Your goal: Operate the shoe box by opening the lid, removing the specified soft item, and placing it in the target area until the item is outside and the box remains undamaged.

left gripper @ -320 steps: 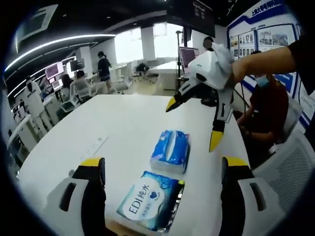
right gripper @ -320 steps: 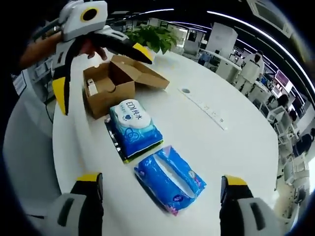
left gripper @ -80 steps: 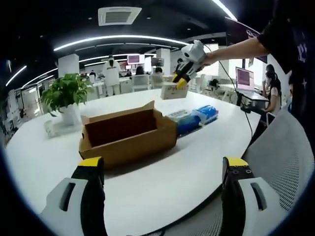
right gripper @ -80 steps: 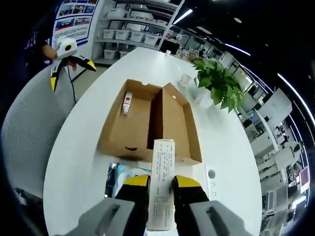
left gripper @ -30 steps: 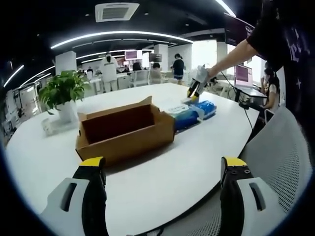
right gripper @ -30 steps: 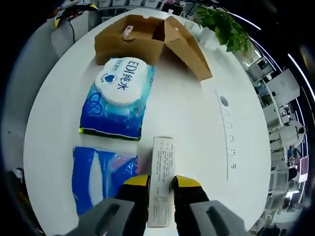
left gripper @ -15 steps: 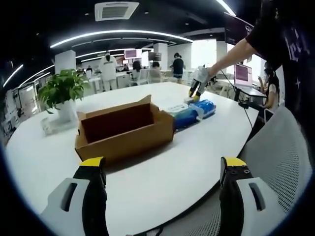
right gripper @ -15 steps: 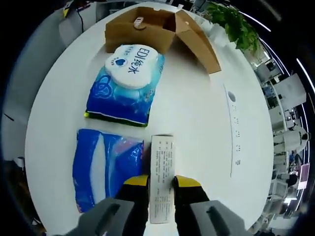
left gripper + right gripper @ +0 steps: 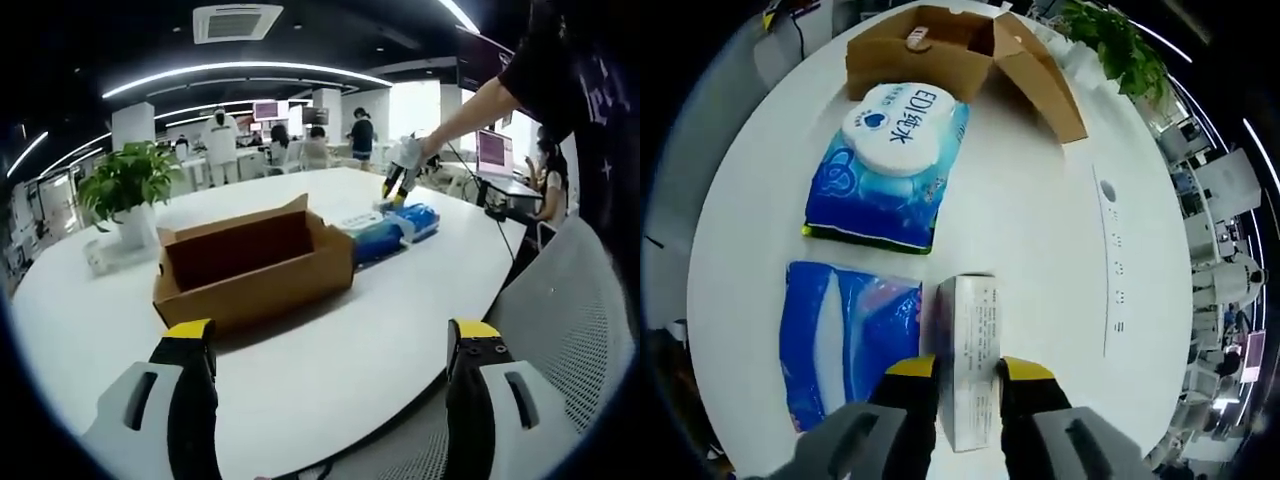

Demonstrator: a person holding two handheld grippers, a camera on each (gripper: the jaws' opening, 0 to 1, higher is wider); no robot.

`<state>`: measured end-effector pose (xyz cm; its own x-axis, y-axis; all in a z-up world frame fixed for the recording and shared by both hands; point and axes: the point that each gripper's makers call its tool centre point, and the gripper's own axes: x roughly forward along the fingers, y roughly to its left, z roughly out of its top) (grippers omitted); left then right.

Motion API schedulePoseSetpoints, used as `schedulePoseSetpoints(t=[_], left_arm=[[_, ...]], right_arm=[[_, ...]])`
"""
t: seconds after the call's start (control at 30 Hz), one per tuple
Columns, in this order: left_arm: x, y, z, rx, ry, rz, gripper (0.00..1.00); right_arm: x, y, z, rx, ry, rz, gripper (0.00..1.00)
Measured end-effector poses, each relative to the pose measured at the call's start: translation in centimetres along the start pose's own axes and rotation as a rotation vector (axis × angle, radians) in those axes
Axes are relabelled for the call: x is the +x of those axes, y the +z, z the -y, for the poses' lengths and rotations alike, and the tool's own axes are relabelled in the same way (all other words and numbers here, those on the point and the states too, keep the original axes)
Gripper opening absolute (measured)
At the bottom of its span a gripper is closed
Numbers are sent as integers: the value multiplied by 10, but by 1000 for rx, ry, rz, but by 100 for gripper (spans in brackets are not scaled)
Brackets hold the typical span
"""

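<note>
Two yellow-tipped fingers [image 9: 917, 372] of the right gripper [image 9: 960, 375] flanked the small white carton [image 9: 970, 350], barely parted; whether they gripped it I couldn't tell. It looked light and crushable, best held across its long sides. It lay on the counter [image 9: 1040, 210] beside the blue tissue pack [image 9: 845, 335]. Farther off, the wipes pack [image 9: 890, 165], then the open shoe box [image 9: 940, 50]. The left gripper [image 9: 325, 345] hung wide open, holding nothing.
</note>
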<state>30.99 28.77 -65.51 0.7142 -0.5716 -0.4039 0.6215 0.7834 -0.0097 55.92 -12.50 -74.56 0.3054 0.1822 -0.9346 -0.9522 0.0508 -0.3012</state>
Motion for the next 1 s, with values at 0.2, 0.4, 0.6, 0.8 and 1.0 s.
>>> schedulePoseSetpoints(t=[0.2, 0.4, 0.6, 0.8, 1.0], left_arm=[[0, 0, 1, 5, -6, 3, 95], [0, 2, 1, 11, -9, 10, 95], [-1, 2, 0, 13, -10, 16, 97], [-1, 3, 0, 11, -14, 23, 98], [-2, 4, 1, 5, -16, 27, 99]], right_arm=[[-10, -2, 2, 25, -20, -2, 23], [-24, 2, 5, 82, -53, 17, 32], [-35, 7, -2, 121, -53, 35, 44], [-44, 9, -10, 168, -53, 49, 57], [-55, 18, -16, 262, -70, 95, 70]])
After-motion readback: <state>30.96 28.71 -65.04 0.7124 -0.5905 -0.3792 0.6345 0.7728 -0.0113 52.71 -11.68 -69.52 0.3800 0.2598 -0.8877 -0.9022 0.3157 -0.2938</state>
